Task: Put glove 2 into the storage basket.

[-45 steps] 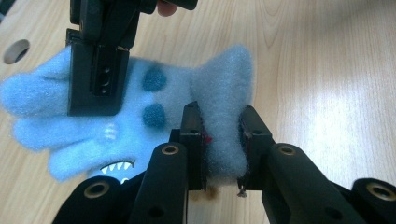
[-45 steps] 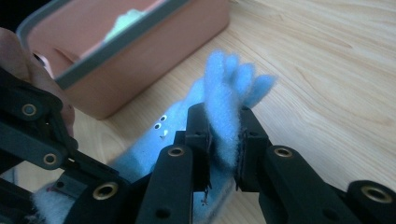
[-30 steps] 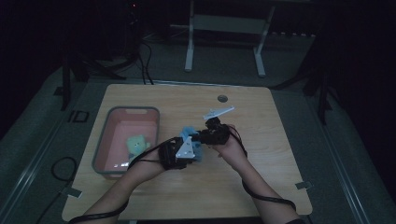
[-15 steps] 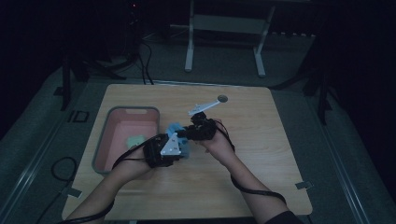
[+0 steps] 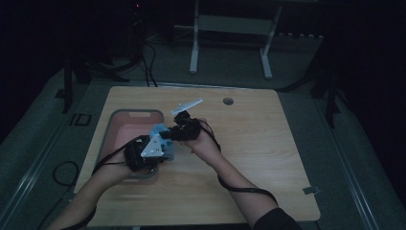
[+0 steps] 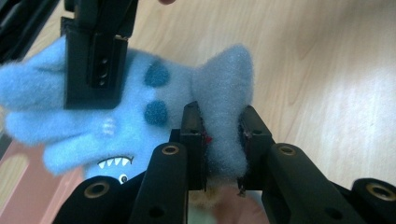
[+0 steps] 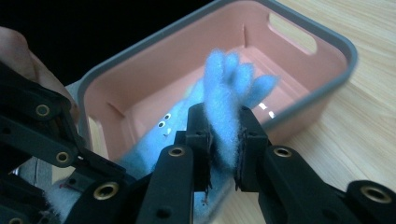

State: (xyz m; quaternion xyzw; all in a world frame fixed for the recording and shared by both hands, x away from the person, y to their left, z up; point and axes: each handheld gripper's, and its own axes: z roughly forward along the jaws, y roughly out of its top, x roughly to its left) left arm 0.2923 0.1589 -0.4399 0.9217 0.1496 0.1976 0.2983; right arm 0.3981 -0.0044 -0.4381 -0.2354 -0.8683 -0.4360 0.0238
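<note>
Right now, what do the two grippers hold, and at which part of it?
Both hold the blue plush shark: the left gripper pinches its fin, the right gripper its tail.

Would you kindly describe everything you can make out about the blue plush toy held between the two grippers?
The blue plush toy is soft, fuzzy light-blue fabric with darker blue spots, a small eye and a stitched mouth of white teeth, much like a shark. The left gripper is shut on one fin-like flap, and the right gripper pinches another flap that ends in finger-like lobes. It hangs stretched between them, off the wooden table, at the near edge of the pink bin.
</note>
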